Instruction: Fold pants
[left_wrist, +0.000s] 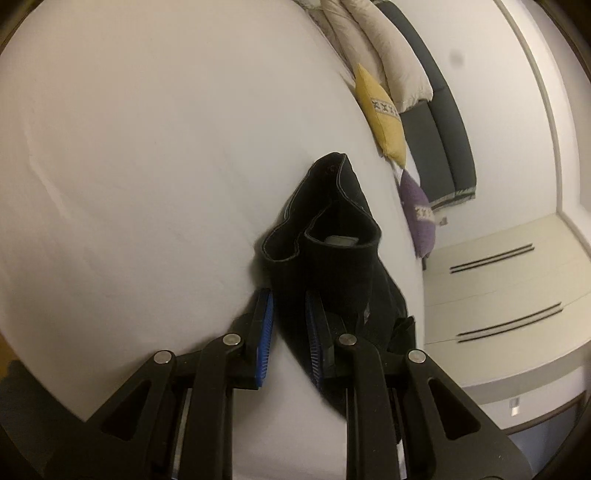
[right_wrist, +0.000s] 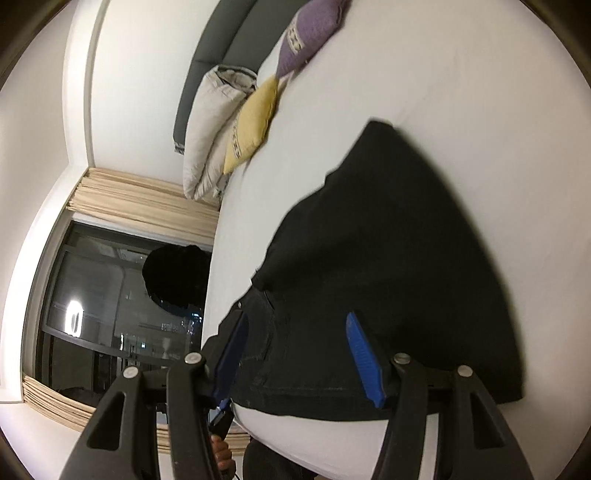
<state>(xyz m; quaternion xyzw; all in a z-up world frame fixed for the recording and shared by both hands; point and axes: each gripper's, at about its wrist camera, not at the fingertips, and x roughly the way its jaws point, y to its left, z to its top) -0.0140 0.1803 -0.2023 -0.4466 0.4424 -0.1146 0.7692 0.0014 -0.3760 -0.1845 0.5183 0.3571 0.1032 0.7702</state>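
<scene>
Lying on the white bed (left_wrist: 129, 147), the black pants (left_wrist: 332, 236) sit at the centre of the left wrist view, hems gaping upward. The left claw (left_wrist: 290, 325) stands narrow, with dark cloth between its blue pads (left_wrist: 264, 317); whether they pinch it I cannot tell. A yellow cushion (left_wrist: 380, 110) lies upper right. In the right wrist view, the right claw (right_wrist: 295, 354) stands wide over the pants' waist, gripping nothing.

Yellow pillow (left_wrist: 382, 110) beside purple pillow (left_wrist: 419, 210) — dark window (right_wrist: 122, 291) beyond.
</scene>
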